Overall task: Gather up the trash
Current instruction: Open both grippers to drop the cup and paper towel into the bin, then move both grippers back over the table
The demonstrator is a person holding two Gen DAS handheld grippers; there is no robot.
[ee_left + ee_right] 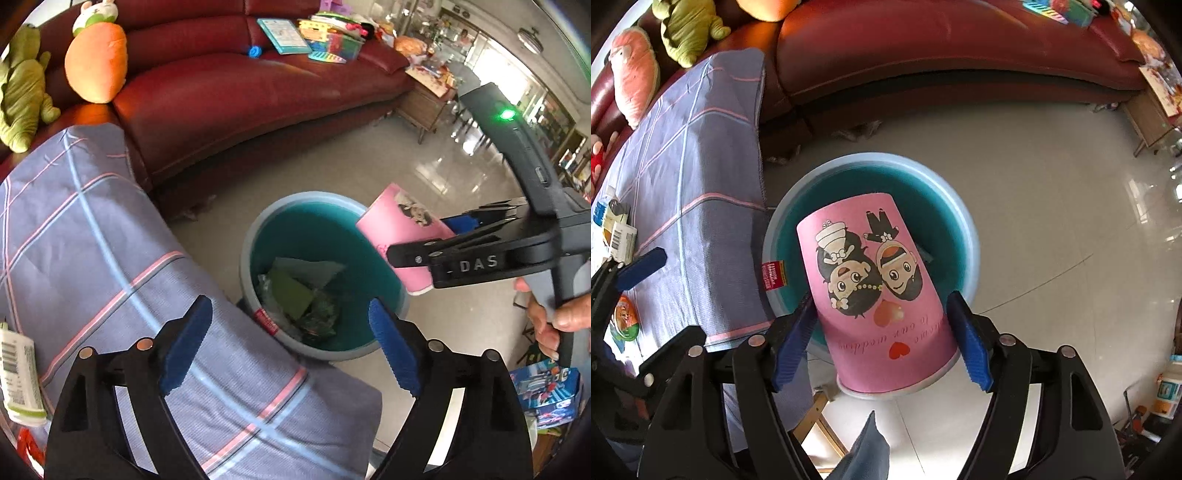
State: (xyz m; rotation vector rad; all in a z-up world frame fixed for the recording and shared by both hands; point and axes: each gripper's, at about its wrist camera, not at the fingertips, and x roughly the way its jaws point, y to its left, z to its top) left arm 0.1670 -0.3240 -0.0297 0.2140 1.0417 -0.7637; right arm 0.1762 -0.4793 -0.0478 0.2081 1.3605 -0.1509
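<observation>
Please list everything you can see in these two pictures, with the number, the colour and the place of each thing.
paper cup: 1, pink with a cartoon wedding couple, between the right gripper's fingers, over the bin
bin: 1, grey-blue rim, teal inside, on the floor beside the cloth
trash in the bin: several pieces, green and grey, at the bottom
checked cloth: 1, grey-blue with pink and pale lines, hanging over a surface
sofa: 1, dark red, behind the bin
plush toys: several, orange and green, on the sofa
toys and books: many, mixed colours, far end of the sofa
left gripper: 1, black with blue pads, open, empty
right gripper: 1, black with blue pads, holding the cup
</observation>
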